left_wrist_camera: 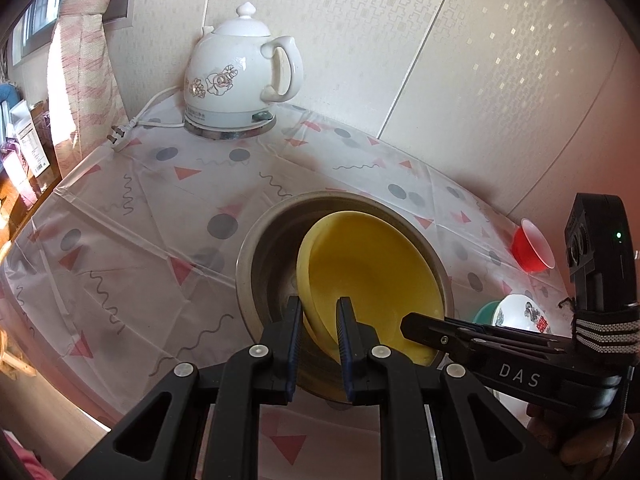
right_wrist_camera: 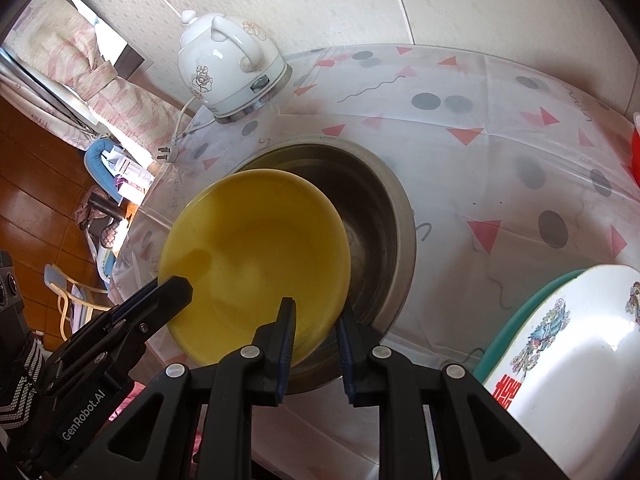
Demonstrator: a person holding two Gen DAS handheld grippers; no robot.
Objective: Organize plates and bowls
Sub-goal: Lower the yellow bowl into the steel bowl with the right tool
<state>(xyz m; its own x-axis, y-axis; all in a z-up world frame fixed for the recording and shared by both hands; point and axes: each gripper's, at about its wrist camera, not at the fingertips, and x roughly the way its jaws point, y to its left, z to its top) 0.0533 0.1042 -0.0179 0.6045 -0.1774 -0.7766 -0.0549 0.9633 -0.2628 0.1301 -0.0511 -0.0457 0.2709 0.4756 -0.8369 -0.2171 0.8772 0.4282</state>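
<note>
- The left gripper pinches the near rim of the yellow bowl; in its own view the rim runs between the two pads at about 6 o'clock of the bowl.
- The right gripper is clamped on the same rim, at roughly 5 o'clock of the bowl as its camera sees it, one pad inside and one outside.
- The yellow bowl sits tilted inside the steel basin, its far edge raised against the basin wall, and the basin rests on the patterned tablecloth.
- Risk, as I judge it: both grips hold only a thin, smooth, glazed lip, so the bowl could pivot or slide out if the two hands pull at different rates.
- A second risk: the bowl's rim may scrape or catch on the basin's curved metal wall and jerk free.
- The tablecloth is thin, creased plastic film, so a dragged basin could bunch it and tug things standing on it.
- At 3 o'clock of the basin, in the left wrist view, stand a small red cup and a white printed plate stacked on a teal dish; a wide swing could knock them.
- The white ceramic kettle stands at 11 o'clock, rounded and glossy, its cord and plug lying loose on the cloth.
</note>
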